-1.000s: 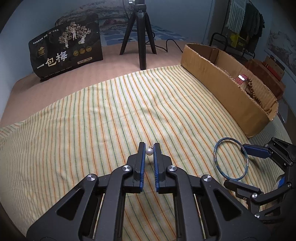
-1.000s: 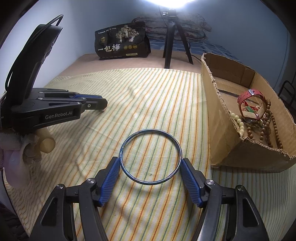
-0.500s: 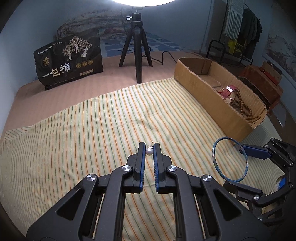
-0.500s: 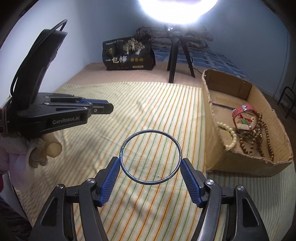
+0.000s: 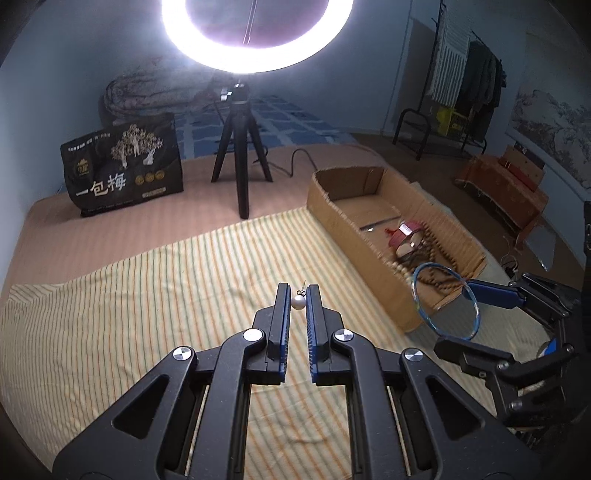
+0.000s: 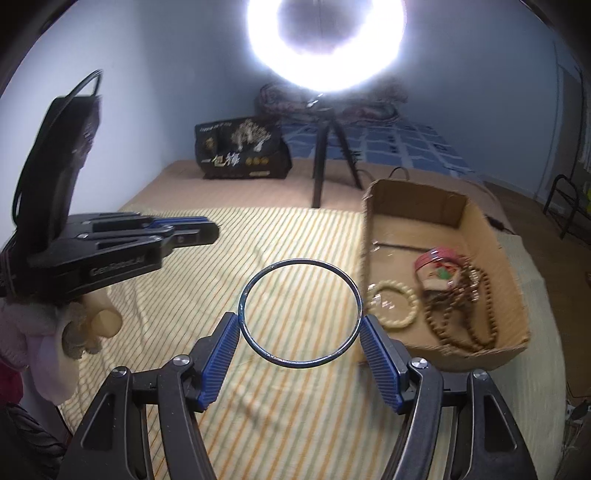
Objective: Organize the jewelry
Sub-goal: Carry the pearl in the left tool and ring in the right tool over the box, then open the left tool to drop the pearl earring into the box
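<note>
1. A ring light [image 5: 255,33] blazes overhead, blown out to white glare in both views.
2. The room around it is dim and bluish.
3. Fisheye bending darkens the corners.
4. The right wrist view is slightly motion-blurred.

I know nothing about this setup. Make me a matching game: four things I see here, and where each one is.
Things:
1. pearl earring
2. blue bangle
3. cream bead bracelet
4. black snack bag

Places:
A. lying inside the cardboard box
B. between the left gripper's jaws
C. standing beyond the striped cloth
D. between the right gripper's jaws

Pairs: 1-B, 2-D, 3-A, 4-C
</note>
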A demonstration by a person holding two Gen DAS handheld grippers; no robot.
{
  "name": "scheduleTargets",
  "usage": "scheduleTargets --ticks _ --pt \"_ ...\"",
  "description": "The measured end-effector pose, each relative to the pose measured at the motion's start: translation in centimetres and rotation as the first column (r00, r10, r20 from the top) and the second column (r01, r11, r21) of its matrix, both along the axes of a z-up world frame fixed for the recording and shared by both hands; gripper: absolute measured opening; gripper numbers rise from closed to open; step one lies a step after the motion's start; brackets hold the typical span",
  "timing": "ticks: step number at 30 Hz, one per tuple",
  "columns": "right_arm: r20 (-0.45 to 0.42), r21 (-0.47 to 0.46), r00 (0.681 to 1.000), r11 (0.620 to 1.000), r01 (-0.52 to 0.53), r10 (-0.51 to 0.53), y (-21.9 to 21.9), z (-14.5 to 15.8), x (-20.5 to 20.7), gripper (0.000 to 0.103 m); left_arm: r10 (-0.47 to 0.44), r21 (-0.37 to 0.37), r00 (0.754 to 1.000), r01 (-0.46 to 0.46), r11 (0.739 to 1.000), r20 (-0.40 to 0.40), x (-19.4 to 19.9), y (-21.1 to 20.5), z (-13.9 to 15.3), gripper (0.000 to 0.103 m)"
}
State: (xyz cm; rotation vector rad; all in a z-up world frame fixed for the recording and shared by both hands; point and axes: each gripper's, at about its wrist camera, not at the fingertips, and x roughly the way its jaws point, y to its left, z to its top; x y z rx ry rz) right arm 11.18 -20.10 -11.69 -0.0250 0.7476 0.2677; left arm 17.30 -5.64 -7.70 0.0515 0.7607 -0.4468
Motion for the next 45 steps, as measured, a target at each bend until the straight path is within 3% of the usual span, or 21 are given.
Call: scheduleTargets --ticks 11,19,33,45 --pt "0.03 -0.007 0.997 0.998 0.069 -0.069 -5.3 3.8 2.2 0.069 -0.036 -0.075 0.999 0.038 0.996 0.033 -0.5 -3.6 3.0 0.006" --pt "0.011 0.039 0.992 0.992 0.123 -0.123 -8.9 5.3 5.4 0.069 -0.065 -0.115 0.997 0.07 0.991 0.046 0.0 -6.7 3.8 0.006" --pt "-0.015 0.045 0.99 0.989 0.143 -0.142 -11.5 5.1 11.1 0.069 -0.097 -0.11 0.995 0.099 0.989 0.02 2.4 -10.8 1.9 0.006" --pt "-0.081 0.076 0.985 0.985 0.155 -0.149 -12.5 2.6 16.0 0.069 -0.092 -0.093 0.996 0.089 0.992 -0.021 4.7 -12.8 -0.4 0.006"
